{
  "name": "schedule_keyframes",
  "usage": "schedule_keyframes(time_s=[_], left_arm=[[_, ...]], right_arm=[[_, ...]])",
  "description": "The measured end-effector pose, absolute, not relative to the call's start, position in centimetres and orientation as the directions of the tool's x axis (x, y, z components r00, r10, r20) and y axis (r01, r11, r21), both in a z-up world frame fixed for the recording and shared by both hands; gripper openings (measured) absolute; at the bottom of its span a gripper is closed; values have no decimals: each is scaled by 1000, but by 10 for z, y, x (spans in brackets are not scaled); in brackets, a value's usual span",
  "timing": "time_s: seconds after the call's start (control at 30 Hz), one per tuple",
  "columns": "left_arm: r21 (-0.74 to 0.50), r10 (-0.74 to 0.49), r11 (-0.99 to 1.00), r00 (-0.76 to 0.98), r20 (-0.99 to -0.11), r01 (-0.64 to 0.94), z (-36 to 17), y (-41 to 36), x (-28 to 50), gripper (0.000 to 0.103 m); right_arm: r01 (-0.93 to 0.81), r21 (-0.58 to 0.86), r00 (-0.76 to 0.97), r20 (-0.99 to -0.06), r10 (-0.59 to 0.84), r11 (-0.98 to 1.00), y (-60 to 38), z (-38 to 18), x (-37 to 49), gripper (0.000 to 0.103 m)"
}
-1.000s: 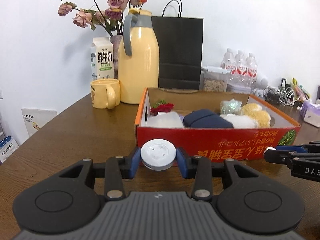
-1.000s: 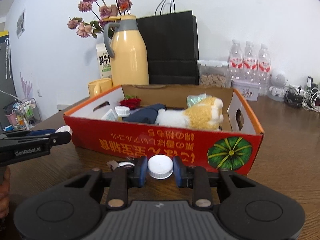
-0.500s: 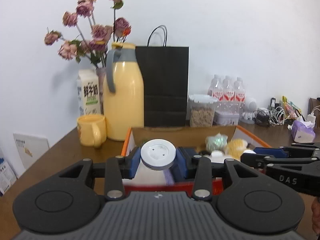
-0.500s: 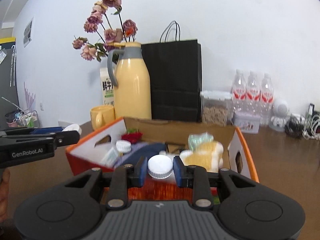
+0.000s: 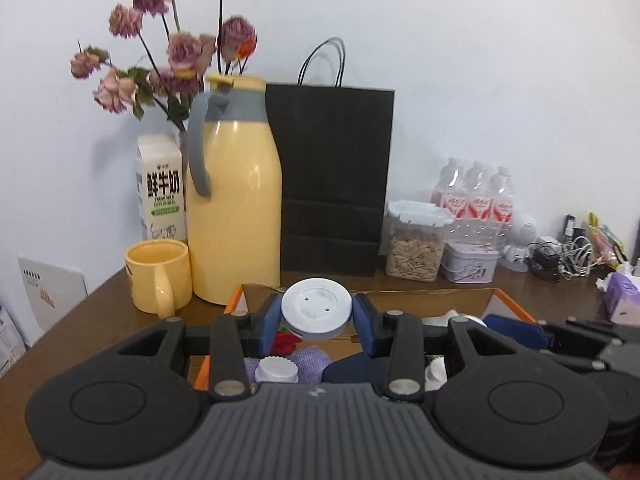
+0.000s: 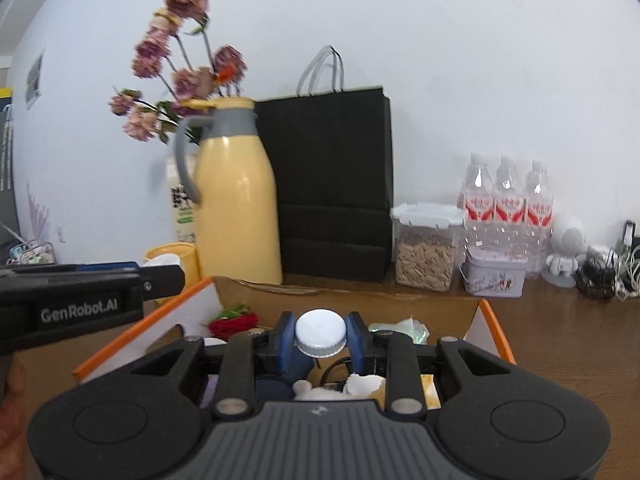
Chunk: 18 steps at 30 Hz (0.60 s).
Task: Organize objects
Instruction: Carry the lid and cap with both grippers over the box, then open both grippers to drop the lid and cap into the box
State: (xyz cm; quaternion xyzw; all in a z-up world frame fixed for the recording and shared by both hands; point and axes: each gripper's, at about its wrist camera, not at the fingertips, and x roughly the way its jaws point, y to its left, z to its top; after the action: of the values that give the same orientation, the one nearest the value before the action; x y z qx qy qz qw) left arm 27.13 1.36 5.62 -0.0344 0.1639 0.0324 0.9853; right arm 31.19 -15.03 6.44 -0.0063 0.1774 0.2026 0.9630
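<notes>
My left gripper (image 5: pixel 317 320) is shut on a round white lid with two small holes (image 5: pixel 316 307), held above the near left part of an orange cardboard box (image 5: pixel 508 305). My right gripper (image 6: pixel 320 340) is shut on a white ribbed bottle cap (image 6: pixel 320 329) over the same box (image 6: pixel 494 332). Below the jaws lie a red rose (image 5: pixel 285 340), a purple cloth (image 5: pixel 310 363), a white-capped bottle (image 5: pixel 277 370) and a dark navy item (image 5: pixel 352 368). What hangs under either held cap is hidden. In the right wrist view the left gripper (image 6: pixel 162 274) reaches in from the left.
Behind the box stand a yellow jug (image 5: pixel 234 216), a yellow mug (image 5: pixel 158 276), a milk carton (image 5: pixel 162 190), dried flowers (image 5: pixel 176 52) and a black paper bag (image 5: pixel 332 176). A seed jar (image 5: pixel 416 246), a tin (image 5: pixel 472 260), water bottles (image 5: pixel 476 196) and cables (image 5: pixel 560 256) sit at the right.
Both grippers have risen and moved forward with their white caps. The box front was ahead of the jaws; now the box lies beneath them.
</notes>
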Motion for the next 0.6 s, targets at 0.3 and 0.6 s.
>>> schedule_keyframes(time_s=[0.3,0.6], left_arm=[[-21,53,998,932,-358,-65,36,14,283,46],[18,121,993,961,-251,-120,39,13,258,103]], right_arm=[[-387,54,833,-408,374,921,-151,41,324,27],[-341,28,869,-370,327,939,-159,43,307,103]])
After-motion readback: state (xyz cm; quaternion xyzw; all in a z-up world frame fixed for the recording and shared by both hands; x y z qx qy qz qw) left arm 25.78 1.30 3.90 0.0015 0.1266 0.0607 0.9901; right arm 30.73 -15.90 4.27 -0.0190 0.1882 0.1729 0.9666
